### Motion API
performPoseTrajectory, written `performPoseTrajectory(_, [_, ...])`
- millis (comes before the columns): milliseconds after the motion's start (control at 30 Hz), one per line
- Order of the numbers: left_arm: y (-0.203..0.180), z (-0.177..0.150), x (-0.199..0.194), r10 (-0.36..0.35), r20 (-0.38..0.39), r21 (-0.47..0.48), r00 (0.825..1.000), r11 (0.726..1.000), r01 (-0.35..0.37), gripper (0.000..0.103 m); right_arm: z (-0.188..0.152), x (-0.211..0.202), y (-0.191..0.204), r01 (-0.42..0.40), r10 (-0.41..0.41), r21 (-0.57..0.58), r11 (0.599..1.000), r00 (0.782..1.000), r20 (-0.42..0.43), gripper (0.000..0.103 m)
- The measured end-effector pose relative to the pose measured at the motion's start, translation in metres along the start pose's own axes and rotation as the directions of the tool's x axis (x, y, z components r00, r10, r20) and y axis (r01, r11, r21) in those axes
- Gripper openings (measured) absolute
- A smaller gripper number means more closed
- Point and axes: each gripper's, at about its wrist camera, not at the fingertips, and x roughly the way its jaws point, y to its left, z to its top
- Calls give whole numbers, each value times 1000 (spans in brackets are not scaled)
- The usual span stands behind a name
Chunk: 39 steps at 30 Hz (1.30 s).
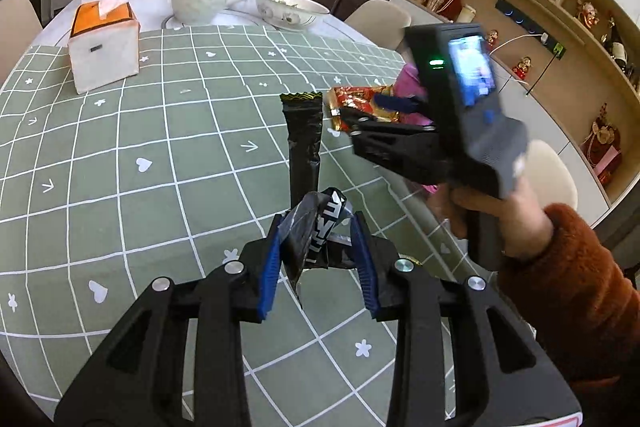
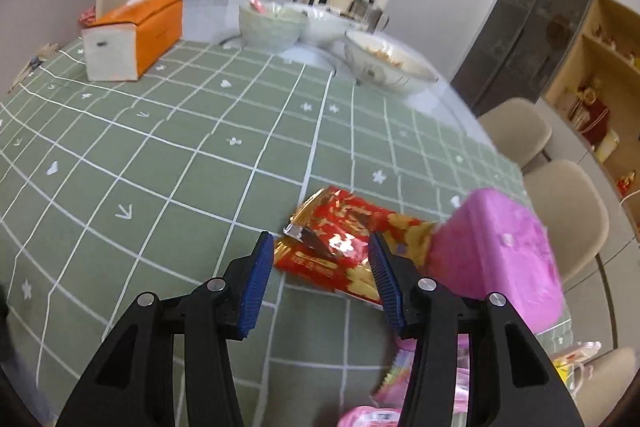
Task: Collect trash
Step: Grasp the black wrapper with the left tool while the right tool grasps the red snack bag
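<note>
Your left gripper (image 1: 318,243) is clamped on a crumpled black wrapper (image 1: 314,235), lifted above the surface (image 1: 160,155). A second long black wrapper (image 1: 303,143) lies flat just beyond it. Your right gripper (image 2: 320,267) stands with its jaws apart, straddling a red-and-gold wrapper (image 2: 344,239) that rests on the surface beside a pink bin (image 2: 504,251).

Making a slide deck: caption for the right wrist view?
Open right gripper approaches a red-gold wrapper beside a pink container on the green tablecloth.
</note>
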Motion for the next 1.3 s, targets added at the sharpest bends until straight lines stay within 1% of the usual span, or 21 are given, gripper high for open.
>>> performPoseTrajectory(67, [-3, -2, -3, -9, 2, 3, 1000, 1000, 9, 31, -1, 8, -1, -5, 5, 8, 1000, 999, -32, 38])
performPoseTrajectory(100, [-4, -2, -5, -11, 2, 6, 1000, 1000, 11, 31, -3, 9, -4, -17, 18, 21, 1000, 999, -29, 37])
performPoseTrajectory(167, [-6, -3, -6, -13, 5, 14, 1000, 1000, 13, 31, -5, 8, -5, -23, 24, 30, 999, 999, -29, 24])
performPoseTrajectory(200, [-7, -4, -7, -15, 6, 17, 1000, 1000, 15, 31, -7, 5, -6, -22, 23, 25, 999, 999, -31, 21])
performPoseTrajectory(233, [-9, -5, -8, -21, 6, 19, 1000, 1000, 20, 31, -10, 2, -5, -19, 20, 18, 1000, 999, -31, 13])
performPoseTrajectory(267, [-9, -5, -9, -21, 7, 21, 1000, 1000, 21, 31, -12, -1, -4, -15, 16, 12, 1000, 999, -30, 8])
performPoseTrajectory(333, [-10, -4, -10, -21, 10, 27, 1000, 999, 20, 31, -20, -10, -5, -40, 40, 11, 999, 999, -36, 5])
performPoseTrajectory(400, [-11, -4, -10, -24, 10, 29, 1000, 999, 24, 31, -32, -20, -9, -83, 84, 35, 996, 996, -41, 5])
performPoseTrajectory(533, [-10, -6, -7, -33, -4, 22, 999, 999, 33, 31, -59, -44, -17, -117, 120, 72, 991, 992, -47, 5])
performPoseTrajectory(600, [-9, -7, -5, -34, -12, 18, 999, 999, 34, 31, -68, -58, -21, -137, 140, 85, 987, 990, -31, 5])
performPoseTrajectory(700, [-9, -7, -2, -37, -20, 18, 999, 999, 37, 31, -66, -81, -28, -194, 188, 89, 977, 979, 77, 5])
performPoseTrajectory(733, [-8, -7, -1, -36, -22, 15, 999, 999, 36, 31, -62, -84, -28, -203, 194, 87, 975, 976, 99, 6])
performPoseTrajectory(800, [-4, -5, -1, -33, -19, 3, 999, 999, 33, 31, -51, -82, -25, -214, 205, 69, 974, 972, 117, 11])
performPoseTrajectory(833, [0, -4, -3, -27, -9, -8, 1000, 1000, 27, 31, -45, -79, -21, -219, 212, 49, 974, 970, 121, 26])
performPoseTrajectory(867, [1, -3, -4, -22, -2, -14, 1000, 1000, 22, 31, -38, -71, -16, -211, 207, 17, 977, 971, 122, 40])
performPoseTrajectory(900, [4, -2, -6, -16, 5, -23, 1000, 1000, 16, 31, -33, -65, -13, -195, 194, -6, 981, 974, 118, 41])
performPoseTrajectory(967, [13, 2, -7, -5, 13, -49, 1000, 999, 5, 31, -20, -44, -7, -145, 149, -49, 988, 984, 93, 41])
performPoseTrajectory(1033, [18, 3, -7, -1, 13, -65, 1000, 998, 2, 31, -13, -29, -3, -91, 100, -93, 991, 991, 88, 41])
performPoseTrajectory(1100, [21, 4, -7, 1, 13, -72, 1000, 997, 0, 31, -7, -8, 0, -18, 29, -159, 987, 997, 72, 41])
performPoseTrajectory(1233, [24, 5, -3, 8, 0, -80, 1000, 997, -8, 31, -3, 19, 5, 30, -27, -217, 976, 999, 19, 41])
performPoseTrajectory(1300, [27, 5, 0, 15, -6, -86, 1000, 996, -15, 31, -1, 17, 1, 47, -42, -184, 982, 999, 33, 28])
